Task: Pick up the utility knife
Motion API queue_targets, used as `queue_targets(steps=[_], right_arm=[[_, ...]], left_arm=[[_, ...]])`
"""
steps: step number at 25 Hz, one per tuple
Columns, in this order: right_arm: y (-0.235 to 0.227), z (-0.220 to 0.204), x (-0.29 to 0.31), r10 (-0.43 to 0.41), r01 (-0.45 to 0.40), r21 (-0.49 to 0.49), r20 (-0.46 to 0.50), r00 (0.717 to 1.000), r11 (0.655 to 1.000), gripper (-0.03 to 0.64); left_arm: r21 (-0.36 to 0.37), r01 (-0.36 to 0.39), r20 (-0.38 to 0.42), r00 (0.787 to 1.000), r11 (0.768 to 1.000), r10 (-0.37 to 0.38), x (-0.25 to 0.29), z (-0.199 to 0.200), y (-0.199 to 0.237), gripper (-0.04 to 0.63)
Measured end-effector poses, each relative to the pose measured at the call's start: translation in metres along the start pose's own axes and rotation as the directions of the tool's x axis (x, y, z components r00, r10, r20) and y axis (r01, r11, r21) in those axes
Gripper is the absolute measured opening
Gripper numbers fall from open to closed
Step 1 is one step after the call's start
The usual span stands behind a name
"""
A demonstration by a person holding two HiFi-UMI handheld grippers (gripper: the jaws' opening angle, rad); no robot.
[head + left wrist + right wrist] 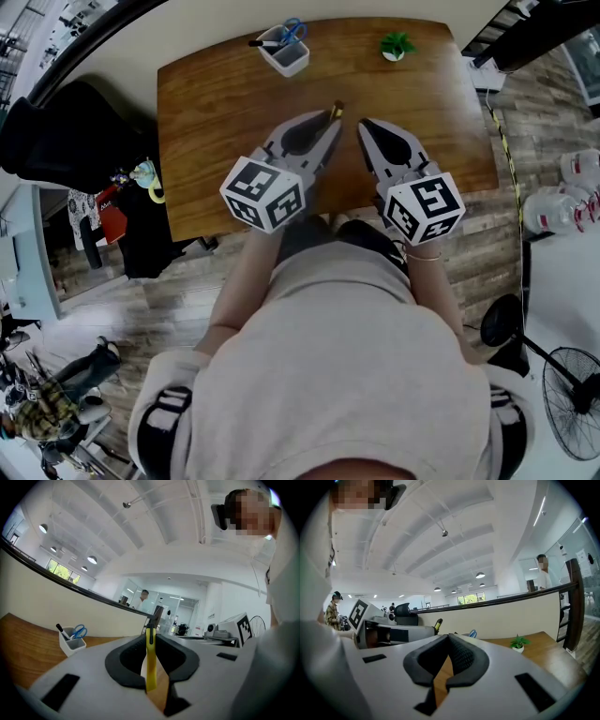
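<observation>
Wooden table [216, 112] seen from above. Over its near half, the left claw [328, 122] is clamped on the yellow utility knife [150, 660]. Beside it, the right claw [365, 126] is closed and empty. A white pen cup [285, 52] and a small plant [397, 45] stand at the far edge.

A wooden table [216, 112] stands on plank flooring [483, 248] by a cream half-wall [47, 602], under round ceiling lamps [43, 528].

Tally: two grippers [332, 120] [365, 127], one utility knife [150, 663], one pen cup [284, 56], one potted plant [397, 45], one wooden table [216, 122].
</observation>
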State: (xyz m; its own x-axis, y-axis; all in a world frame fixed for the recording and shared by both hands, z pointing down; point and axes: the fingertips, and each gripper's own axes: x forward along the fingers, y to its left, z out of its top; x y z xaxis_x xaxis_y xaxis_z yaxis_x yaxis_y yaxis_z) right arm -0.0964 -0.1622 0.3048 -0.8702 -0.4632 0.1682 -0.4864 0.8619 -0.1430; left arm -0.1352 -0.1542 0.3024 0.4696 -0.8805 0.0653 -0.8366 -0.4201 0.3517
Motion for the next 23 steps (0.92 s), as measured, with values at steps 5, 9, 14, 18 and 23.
queue_targets(steps=[5,9,14,18,23], right_arm=[[0.001,-0.002,-0.002,-0.002,0.002,-0.009,-0.014,1.0,1.0,0.009],[0.0,-0.005,-0.001,-0.008,0.008,-0.011,-0.021,1.0,1.0,0.009],[-0.005,-0.01,-0.003,-0.018,0.018,0.004,-0.025,1.0,1.0,0.009],[-0.008,-0.011,-0.002,-0.021,0.021,0.012,-0.026,0.999,1.0,0.009],[-0.008,-0.009,0.0,-0.015,0.015,0.009,-0.018,1.0,1.0,0.009]], left_arm=[[-0.008,0.006,-0.003,1.0,1.0,-0.006,0.002,-0.002,-0.002,0.078],[-0.011,0.01,-0.007,1.0,1.0,-0.01,0.004,-0.004,-0.003,0.078],[-0.011,0.005,0.003,1.0,1.0,-0.005,0.004,-0.002,-0.003,0.078],[-0.016,-0.001,0.009,1.0,1.0,0.002,0.004,-0.001,-0.002,0.078],[-0.02,-0.006,0.01,1.0,1.0,0.006,0.004,-0.001,0.0,0.078]])
